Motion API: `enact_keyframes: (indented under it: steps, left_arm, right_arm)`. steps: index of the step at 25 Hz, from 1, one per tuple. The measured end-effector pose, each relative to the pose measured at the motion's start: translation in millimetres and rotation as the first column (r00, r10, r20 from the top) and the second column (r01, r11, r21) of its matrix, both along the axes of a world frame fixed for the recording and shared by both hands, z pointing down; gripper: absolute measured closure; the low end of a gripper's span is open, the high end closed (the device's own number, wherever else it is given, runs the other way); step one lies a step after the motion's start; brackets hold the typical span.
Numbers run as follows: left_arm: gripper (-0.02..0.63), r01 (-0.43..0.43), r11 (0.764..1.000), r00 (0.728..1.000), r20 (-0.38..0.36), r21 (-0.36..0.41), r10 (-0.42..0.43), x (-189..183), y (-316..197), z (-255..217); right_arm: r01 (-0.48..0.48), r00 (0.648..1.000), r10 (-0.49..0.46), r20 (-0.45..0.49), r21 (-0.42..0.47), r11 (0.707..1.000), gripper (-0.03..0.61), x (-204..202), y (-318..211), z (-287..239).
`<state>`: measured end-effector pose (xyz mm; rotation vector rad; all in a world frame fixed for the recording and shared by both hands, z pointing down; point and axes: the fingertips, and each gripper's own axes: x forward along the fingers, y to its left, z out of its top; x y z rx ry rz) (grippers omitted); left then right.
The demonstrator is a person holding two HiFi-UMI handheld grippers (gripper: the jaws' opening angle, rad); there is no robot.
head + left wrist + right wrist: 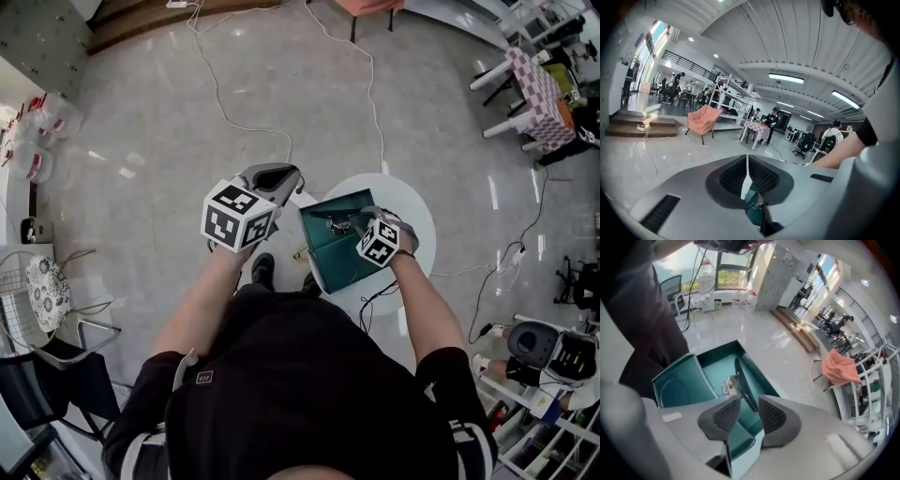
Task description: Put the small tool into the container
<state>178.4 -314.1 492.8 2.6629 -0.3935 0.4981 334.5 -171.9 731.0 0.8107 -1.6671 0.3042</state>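
Note:
A teal open box [333, 258] stands on a small round white table [412, 206]. In the right gripper view the small tool [743, 385], a black handle with a metal head, lies on the floor of the box [717, 364]. My right gripper [749, 411] hovers just above the box with its jaws open and nothing between the pads; the tool lies beyond them. In the head view this right gripper [349, 223] is over the box's middle. My left gripper [286, 180] is held to the left of the box, off the table's edge. The left gripper [747, 177] has its pads together and holds nothing.
White cables [225, 103] trail over the glossy floor beyond the table. A wire chair with a patterned cushion [42, 291] stands at the left. A checkered table [536, 89] is at the far right. A pink armchair [704, 119] and people stand further off.

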Motion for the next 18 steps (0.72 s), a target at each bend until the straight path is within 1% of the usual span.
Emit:
enact_keyframes:
  steps: [2,3,4,5,7,9,11,13,14,16,17,18]
  left_arm:
    - [0.594,-0.044,0.999,0.999,-0.011,0.005,0.044,5.8,0.9,-3.4]
    - [0.594,-0.067,0.998,0.998,-0.015,0.01,0.067,9.5,1.5,-5.3]
    - [0.594,-0.092,0.996,0.996,-0.02,0.016,0.092,13.7,2.0,-7.3]
    - [0.594,-0.116,0.993,0.993,-0.024,0.024,0.116,18.5,2.8,-9.6]
    - [0.594,-0.159,0.986,0.986,-0.034,0.044,0.16,29.8,5.7,-16.0]
    - [0.594,-0.192,0.979,0.98,-0.043,0.063,0.195,42.0,11.7,-23.6]
    - [0.594,-0.219,0.973,0.974,-0.044,0.079,0.223,53.7,19.0,-29.8]
    - [0.594,-0.243,0.966,0.969,-0.033,0.094,0.247,64.9,25.8,-33.9]
    - [0.594,-0.252,0.962,0.966,-0.027,0.104,0.256,70.2,28.6,-36.3]
    - [0.594,-0.252,0.958,0.966,-0.026,0.133,0.258,80.0,29.0,-46.0]
    - [0.594,-0.243,0.959,0.968,-0.031,0.148,0.25,83.7,27.4,-53.3]
    - [0.594,-0.232,0.959,0.97,-0.038,0.161,0.241,86.3,26.6,-60.9]
  right_arm:
    - [-0.087,0.996,0.086,0.015,0.116,0.989,0.46,7.2,-10.6,-29.8]
    - [-0.123,0.992,0.12,0.024,0.185,0.975,0.501,9.5,-16.2,-48.3]
    - [-0.158,0.987,0.153,0.038,0.25,0.955,0.529,11.3,-20.7,-66.9]
    - [-0.196,0.981,0.187,0.059,0.304,0.932,0.541,13.1,-23.8,-84.8]
    - [-0.283,0.959,0.256,0.121,0.387,0.878,0.548,18.4,-25.5,-118.3]
    - [-0.372,0.928,0.317,0.196,0.452,0.811,0.548,26.6,-21.9,-150.8]
    - [-0.453,0.892,0.358,0.278,0.517,0.727,0.549,35.1,-16.1,-185.9]
    - [-0.517,0.855,0.365,0.367,0.57,0.638,0.568,39.2,-8.1,-223.3]
    - [-0.544,0.838,0.363,0.407,0.586,0.6,0.568,39.9,-1.8,-240.0]
    - [-0.588,0.808,0.352,0.473,0.606,0.536,0.568,42.1,12.2,-270.5]
    - [-0.614,0.788,0.345,0.51,0.605,0.507,0.568,43.8,19.7,-284.1]
    - [-0.647,0.759,0.339,0.556,0.59,0.482,0.568,45.2,28.4,-295.9]
